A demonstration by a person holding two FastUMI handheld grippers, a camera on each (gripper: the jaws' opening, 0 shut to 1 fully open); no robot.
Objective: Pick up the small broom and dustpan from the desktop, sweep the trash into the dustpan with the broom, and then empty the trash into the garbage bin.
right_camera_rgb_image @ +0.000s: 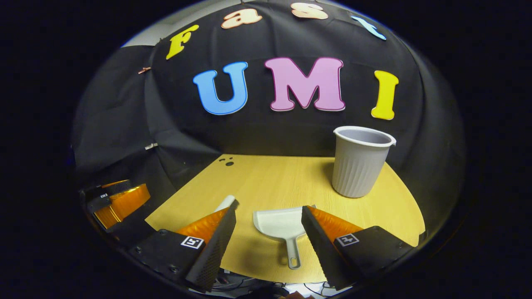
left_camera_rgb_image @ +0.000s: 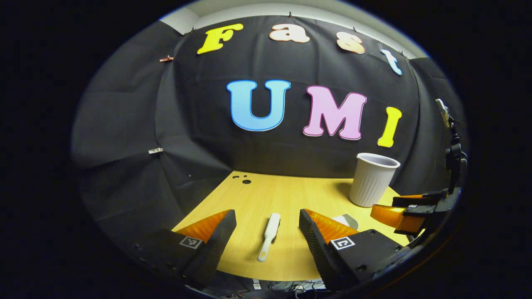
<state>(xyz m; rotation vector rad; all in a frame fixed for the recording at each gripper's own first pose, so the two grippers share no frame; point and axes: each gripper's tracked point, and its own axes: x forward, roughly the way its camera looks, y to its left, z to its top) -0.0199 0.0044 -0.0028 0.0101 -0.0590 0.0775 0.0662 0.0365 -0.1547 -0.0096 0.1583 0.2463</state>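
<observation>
A pale wooden bench (left_camera_rgb_image: 266, 195) is sitting in a black-draped booth.
Left gripper view: the left hand-held gripper (left_camera_rgb_image: 267, 224) is hovering, fingers apart, the broom (left_camera_rgb_image: 269, 236) lying between them, long axis pointing away, left of the bin (left_camera_rgb_image: 372, 180). Right gripper view: the right hand-held gripper (right_camera_rgb_image: 270, 226) is gaping likewise over the dustpan (right_camera_rgb_image: 282, 228), handle toward it, before the bin.

Light wooden desktop (right_camera_rgb_image: 270, 178), ribbed white garbage bin (right_camera_rgb_image: 359, 164) upright at two o'clock, white dustpan (right_camera_rgb_image: 282, 228) at six (handle toward the camera), small white broom (left_camera_rgb_image: 269, 234) flat nearby
</observation>
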